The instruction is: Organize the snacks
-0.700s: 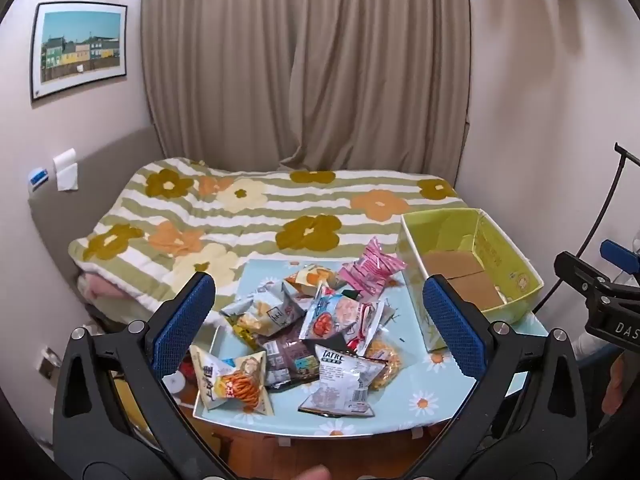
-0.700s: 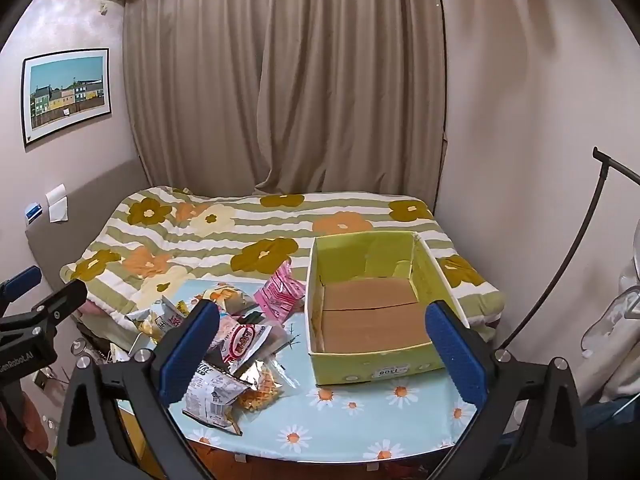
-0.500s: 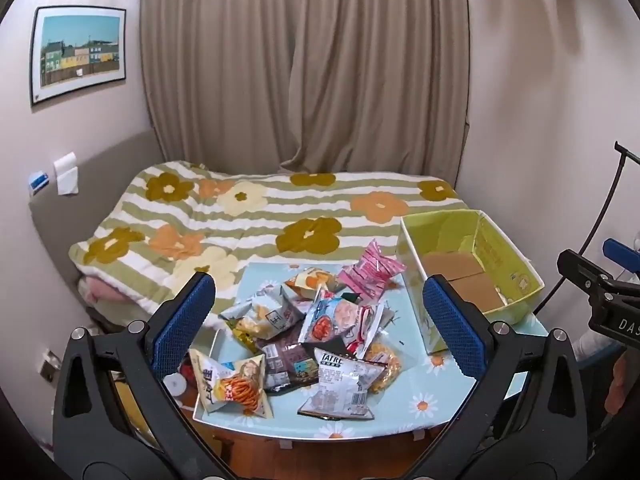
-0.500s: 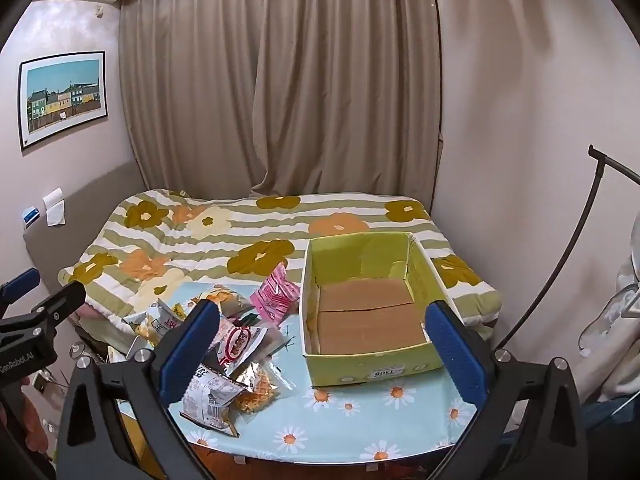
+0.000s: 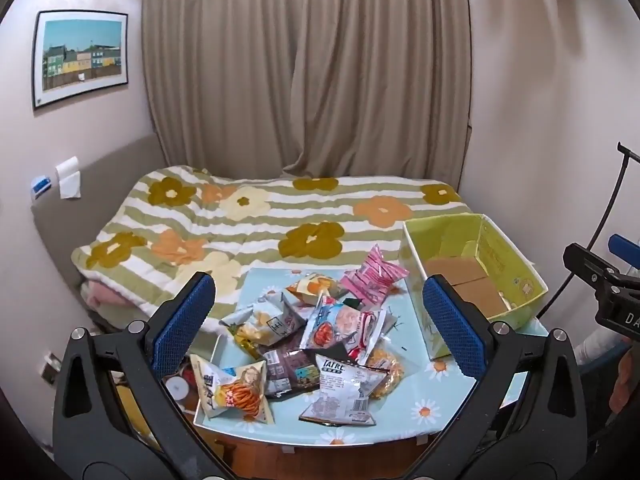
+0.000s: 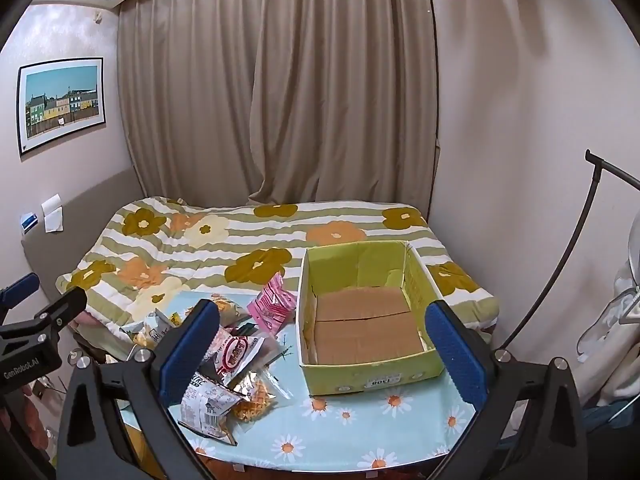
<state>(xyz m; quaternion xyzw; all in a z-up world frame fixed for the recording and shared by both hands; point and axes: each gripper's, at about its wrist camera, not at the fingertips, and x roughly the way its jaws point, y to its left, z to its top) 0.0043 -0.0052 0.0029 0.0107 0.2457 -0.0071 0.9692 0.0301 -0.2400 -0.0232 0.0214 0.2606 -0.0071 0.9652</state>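
— Where are your tools right now?

— My left gripper (image 5: 318,328) is spread wide with nothing between its blue pads, and my right gripper (image 6: 324,354) is spread just as wide and carries nothing either. Both hang above the near edge of the light blue daisy-print table (image 6: 360,432).

— And the snacks?

— Straight ahead of the left gripper, between its fingers, lies the loose heap of crinkly foil snack packets (image 5: 320,344). Nearest me are a white packet with orange sticks printed on it (image 5: 236,394) and a white-and-grey bag with green lettering (image 5: 344,392); farthest is a pink striped packet (image 5: 374,278). Ahead of the right gripper sits the open yellow-green cardboard box (image 6: 372,376), just beside the heap.

— How much is sorted?

— I'd say none. The box floor shows bare brown card, though its near wall hides a strip, so I can't rule out something small there. Every packet I can see has yet to go in.
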